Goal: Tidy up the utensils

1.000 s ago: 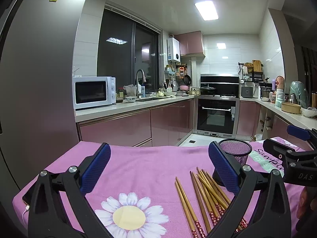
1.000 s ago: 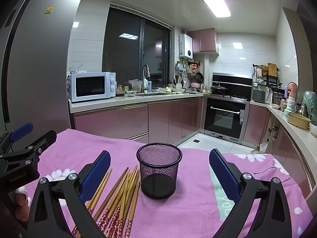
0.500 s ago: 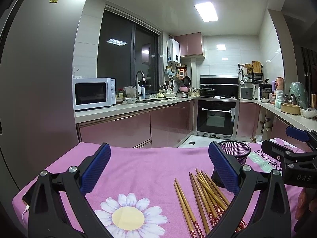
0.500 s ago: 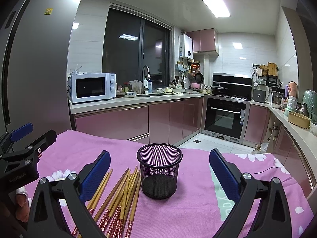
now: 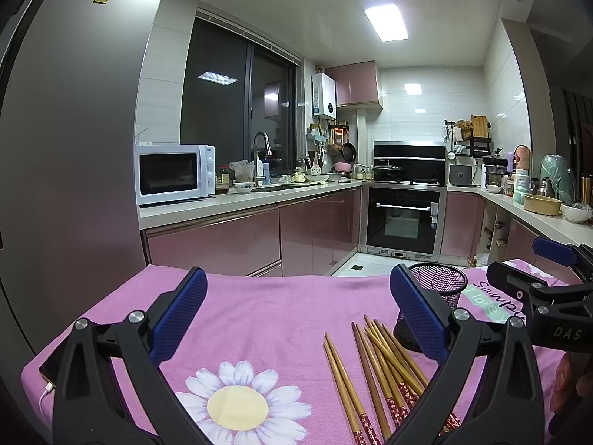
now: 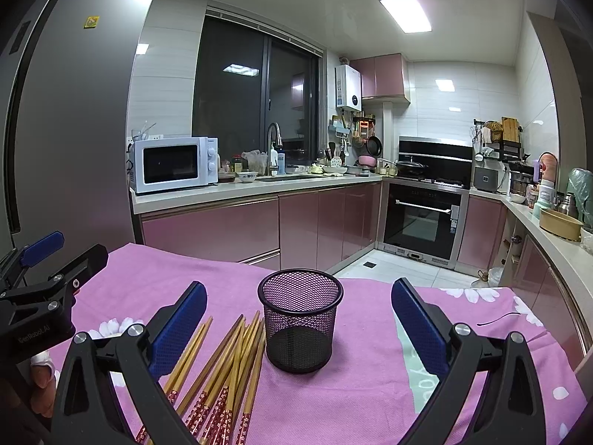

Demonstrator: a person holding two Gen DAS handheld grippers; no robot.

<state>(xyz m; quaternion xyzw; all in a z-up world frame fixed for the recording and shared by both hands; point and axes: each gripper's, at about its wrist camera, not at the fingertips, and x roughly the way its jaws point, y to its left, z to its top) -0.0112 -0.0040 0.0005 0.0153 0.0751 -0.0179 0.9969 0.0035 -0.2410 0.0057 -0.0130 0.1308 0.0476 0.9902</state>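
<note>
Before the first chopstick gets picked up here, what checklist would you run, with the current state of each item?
1. Left tongs open, nothing between the pads: ok.
2. Right tongs open, nothing held: ok.
3. Mesh cup upright on the pink cloth, mouth unobstructed: ok.
4. Mesh cup contains nothing: ok, its bottom shows through the mesh.
5. Chopsticks lying loose on the cloth beside the cup, none in it: ok. Several overlap, so singling one out may be fiddly.
6. Exact chopstick count: cannot tell, their decorated ends run out of view behind the tongs.
</note>
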